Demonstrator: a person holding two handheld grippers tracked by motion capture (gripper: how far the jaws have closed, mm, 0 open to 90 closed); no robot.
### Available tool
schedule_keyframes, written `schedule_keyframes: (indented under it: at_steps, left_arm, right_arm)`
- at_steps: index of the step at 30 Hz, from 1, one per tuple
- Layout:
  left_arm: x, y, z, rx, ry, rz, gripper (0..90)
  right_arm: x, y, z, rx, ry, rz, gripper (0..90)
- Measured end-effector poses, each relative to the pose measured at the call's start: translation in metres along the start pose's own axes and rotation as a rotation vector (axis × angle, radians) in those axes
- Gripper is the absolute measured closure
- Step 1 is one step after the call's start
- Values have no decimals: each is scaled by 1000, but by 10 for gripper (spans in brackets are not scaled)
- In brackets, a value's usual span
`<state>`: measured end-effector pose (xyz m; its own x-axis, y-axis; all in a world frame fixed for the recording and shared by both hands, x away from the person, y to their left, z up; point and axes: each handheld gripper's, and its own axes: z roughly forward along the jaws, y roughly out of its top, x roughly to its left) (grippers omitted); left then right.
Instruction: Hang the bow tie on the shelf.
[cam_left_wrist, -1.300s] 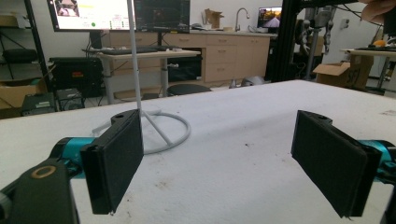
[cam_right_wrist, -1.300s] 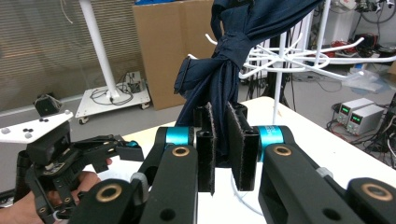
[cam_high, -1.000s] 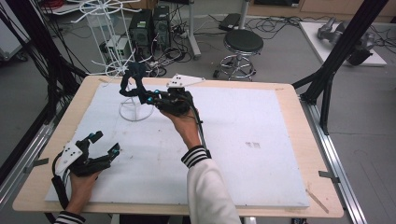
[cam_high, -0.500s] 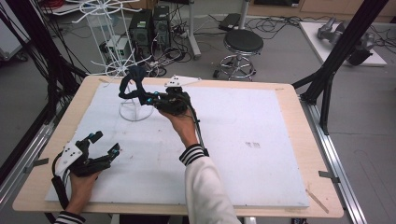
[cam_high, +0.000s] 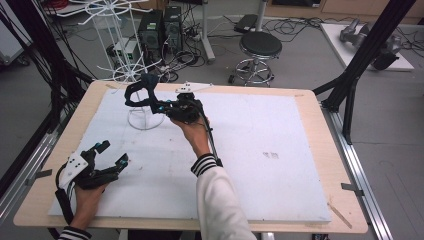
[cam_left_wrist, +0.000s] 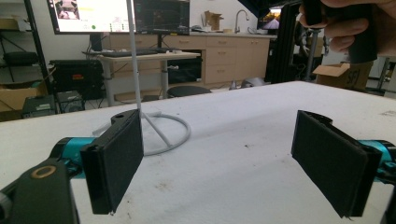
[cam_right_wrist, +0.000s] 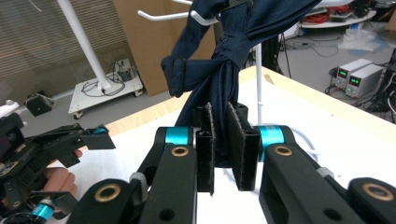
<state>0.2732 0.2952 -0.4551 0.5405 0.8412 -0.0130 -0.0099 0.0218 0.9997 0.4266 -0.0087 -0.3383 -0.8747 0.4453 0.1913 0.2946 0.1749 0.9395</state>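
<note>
The cloth (cam_right_wrist: 224, 70) is dark navy, a narrow, strap-like piece with stitched edges, gathered and twisted into a bunch. In the right gripper view its upper part drapes over a white hook (cam_right_wrist: 198, 17) of the rack (cam_high: 131, 60), and from there it hangs down in folds; one end curls out to the side as a short loop with a seamed band. Its lower part sits pinched between the two pads of the right claw (cam_right_wrist: 220, 140). In the high view the cloth (cam_high: 140, 92) shows as a dark loop held above the tabletop (cam_high: 280, 125), just beside the rack's thin pole and above its ring base.
</note>
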Motion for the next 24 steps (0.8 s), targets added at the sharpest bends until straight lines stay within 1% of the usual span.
schedule_keyframes:
  at_steps: [3,12,17,22,24]
  left_arm:
    - [0,0,0,0,0,-1,172]
    - [0,0,0,-3,0,-2,171]
    - [0,0,0,-3,0,-6,172]
    - [0,0,0,1,-1,-1,172]
    - [0,0,0,1,-1,-1,172]
  right_arm:
    - [-1,-1,2,15,-6,8,819]
    - [-2,-3,5,49,-39,-3,801]
    - [-3,-4,6,60,-50,-4,721]
    - [-3,-4,4,66,-62,-5,669]
    - [-3,-4,4,70,-69,-9,618]
